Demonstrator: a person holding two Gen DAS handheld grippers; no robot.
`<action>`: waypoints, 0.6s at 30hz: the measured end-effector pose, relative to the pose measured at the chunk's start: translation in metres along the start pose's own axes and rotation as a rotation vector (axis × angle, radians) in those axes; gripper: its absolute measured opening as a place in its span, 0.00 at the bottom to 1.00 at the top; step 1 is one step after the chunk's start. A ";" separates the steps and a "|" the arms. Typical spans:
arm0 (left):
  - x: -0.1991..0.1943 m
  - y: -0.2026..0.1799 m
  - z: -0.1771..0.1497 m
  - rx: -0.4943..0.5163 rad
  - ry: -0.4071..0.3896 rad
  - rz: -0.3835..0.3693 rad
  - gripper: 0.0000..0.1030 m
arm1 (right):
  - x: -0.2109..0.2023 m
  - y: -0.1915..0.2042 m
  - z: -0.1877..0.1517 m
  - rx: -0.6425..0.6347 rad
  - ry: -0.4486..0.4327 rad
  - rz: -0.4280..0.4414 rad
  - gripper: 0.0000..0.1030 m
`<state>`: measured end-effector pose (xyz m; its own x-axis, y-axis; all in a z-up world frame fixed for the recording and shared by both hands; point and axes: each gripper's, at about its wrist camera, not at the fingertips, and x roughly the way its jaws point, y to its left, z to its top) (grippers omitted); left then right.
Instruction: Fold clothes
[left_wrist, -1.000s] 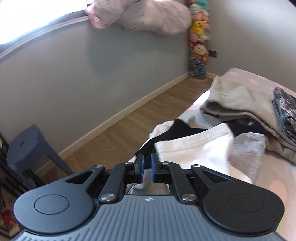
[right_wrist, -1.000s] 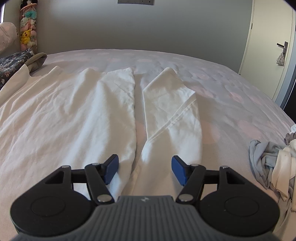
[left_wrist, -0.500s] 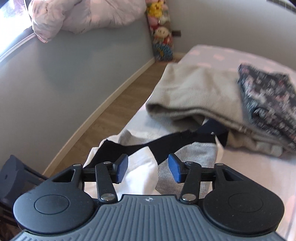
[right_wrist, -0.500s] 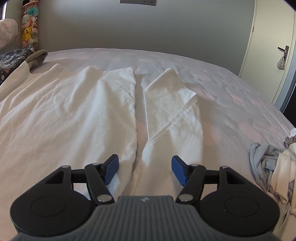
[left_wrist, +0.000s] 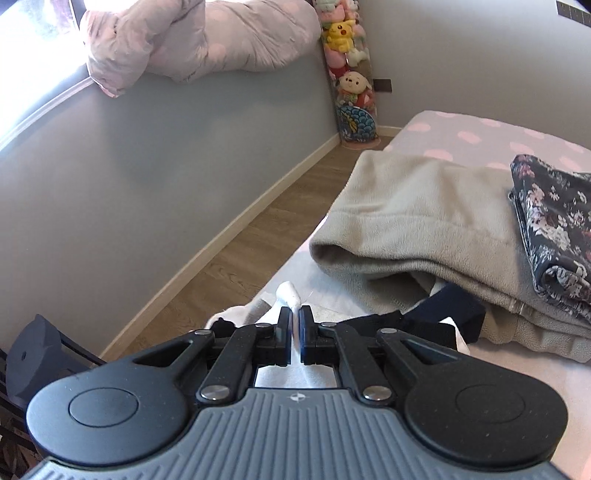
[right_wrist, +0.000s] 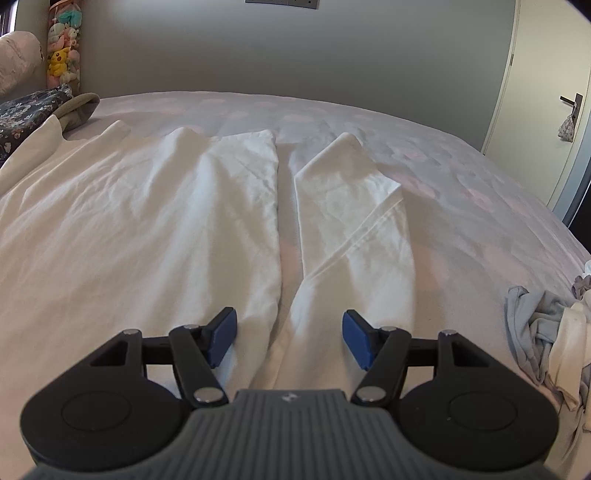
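The white shirt (right_wrist: 147, 229) is spread flat on the bed (right_wrist: 461, 177), thin, floppy cotton, so grab corners or hems. Left gripper (left_wrist: 294, 332) is closing, pinching a white corner at the bed's left edge. Right gripper (right_wrist: 289, 338) hangs spread apart over the sleeve (right_wrist: 354, 221), empty.

Daylight blows out the window (left_wrist: 33, 55) at upper left, overexposed | soft, even light on the bed (right_wrist: 369, 122), faint shadows in the white garment (right_wrist: 147, 221) folds | both views sharp, no motion blur | strong fisheye bending at edges, dark corner vignetting
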<state>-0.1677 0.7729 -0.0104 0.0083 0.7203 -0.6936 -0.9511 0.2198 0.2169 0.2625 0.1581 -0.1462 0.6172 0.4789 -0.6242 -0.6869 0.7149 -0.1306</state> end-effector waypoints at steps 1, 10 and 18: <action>0.001 -0.002 -0.001 -0.002 -0.003 -0.006 0.09 | 0.000 0.000 0.000 0.001 0.000 -0.001 0.64; -0.042 -0.029 -0.020 0.022 -0.092 -0.039 0.49 | -0.004 -0.008 0.003 0.041 -0.024 -0.001 0.64; -0.112 -0.096 -0.071 0.154 -0.111 -0.157 0.51 | -0.006 -0.045 0.027 0.176 -0.004 0.040 0.64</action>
<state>-0.0990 0.6250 -0.0023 0.1943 0.7351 -0.6495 -0.8773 0.4265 0.2201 0.3006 0.1368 -0.1154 0.5927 0.5105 -0.6229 -0.6331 0.7734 0.0315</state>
